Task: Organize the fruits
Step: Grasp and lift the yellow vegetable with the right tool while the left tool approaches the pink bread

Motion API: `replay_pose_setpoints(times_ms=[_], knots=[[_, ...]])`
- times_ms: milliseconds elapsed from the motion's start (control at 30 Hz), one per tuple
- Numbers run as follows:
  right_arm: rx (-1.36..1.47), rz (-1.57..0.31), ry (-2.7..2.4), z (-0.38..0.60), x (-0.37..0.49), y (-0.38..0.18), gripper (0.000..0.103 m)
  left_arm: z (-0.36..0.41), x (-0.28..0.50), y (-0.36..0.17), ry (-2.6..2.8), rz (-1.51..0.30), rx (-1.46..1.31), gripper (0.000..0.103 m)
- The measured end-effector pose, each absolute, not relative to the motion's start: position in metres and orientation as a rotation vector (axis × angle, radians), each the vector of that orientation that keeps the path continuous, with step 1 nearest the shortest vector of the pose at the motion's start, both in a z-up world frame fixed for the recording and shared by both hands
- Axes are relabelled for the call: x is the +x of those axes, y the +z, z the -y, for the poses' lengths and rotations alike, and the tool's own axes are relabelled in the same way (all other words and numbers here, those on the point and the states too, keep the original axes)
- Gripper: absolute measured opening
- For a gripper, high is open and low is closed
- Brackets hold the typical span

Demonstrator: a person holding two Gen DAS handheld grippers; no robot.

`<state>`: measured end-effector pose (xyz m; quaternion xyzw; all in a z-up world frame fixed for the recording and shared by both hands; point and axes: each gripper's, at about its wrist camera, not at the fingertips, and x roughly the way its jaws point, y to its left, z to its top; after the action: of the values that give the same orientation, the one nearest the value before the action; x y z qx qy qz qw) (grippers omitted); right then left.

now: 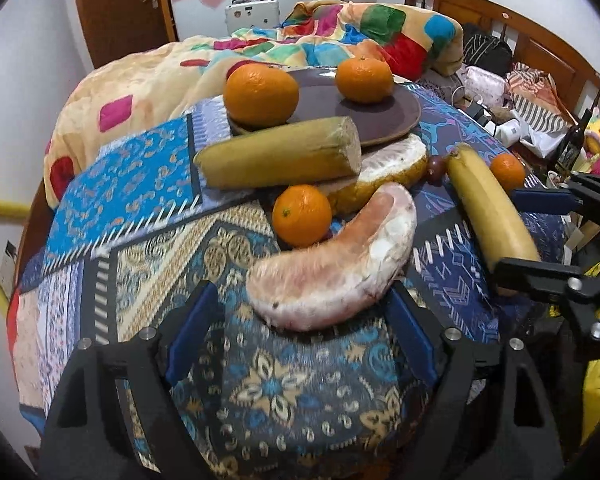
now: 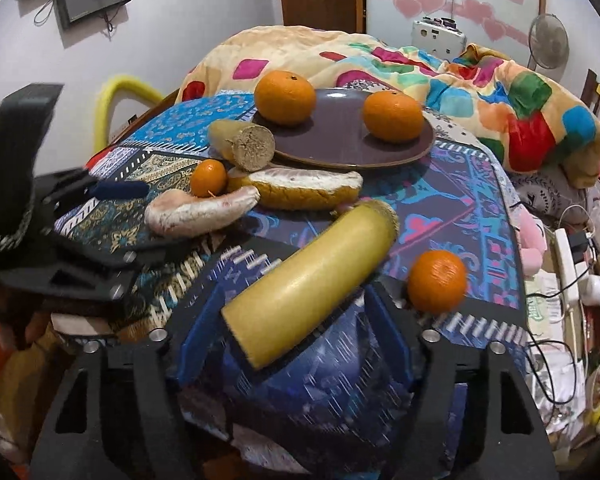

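- Fruits lie loose on the patterned cloth tabletop (image 1: 148, 240), just in front of the round brown plate (image 2: 340, 136).
- Left tongs (image 1: 300, 332): wide open around the pale pink peeled pomelo segment (image 1: 332, 264); soft, so grip mid-body gently.
- Right tongs (image 2: 296, 332): open, straddling the yellow-green cut sugarcane stick (image 2: 312, 280); stiff, smooth, may slip.

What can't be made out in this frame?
- Left wrist view: the dark round fruit is mostly hidden behind the sugarcane piece and pomelo rind.
- Right wrist view: the left gripper is motion-blurred.
- Either view: whether the pads touch the pomelo segment or the cane.
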<state>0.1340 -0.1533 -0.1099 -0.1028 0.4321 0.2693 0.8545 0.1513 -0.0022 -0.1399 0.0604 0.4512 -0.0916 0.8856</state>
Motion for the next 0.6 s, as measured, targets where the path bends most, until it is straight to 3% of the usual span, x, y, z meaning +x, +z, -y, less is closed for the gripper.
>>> replay_pose_setpoints(times_ms=[200,400,600], knots=[[-0.198,-0.924,0.570,0.159,0.139,-0.111,0.063,0.008,0.168,-0.145,-0.215,-0.941,0.092,0.085],[-0.171,-0.924,0.562,0.155,0.145,-0.118,0.064,0.002,0.167,-0.146,-0.250,-0.950,0.056,0.077],[-0.183,-0.922,0.575,0.164,0.139,-0.115,0.054,-0.007,0.146,-0.143,-0.229,-0.972,0.053,0.076]])
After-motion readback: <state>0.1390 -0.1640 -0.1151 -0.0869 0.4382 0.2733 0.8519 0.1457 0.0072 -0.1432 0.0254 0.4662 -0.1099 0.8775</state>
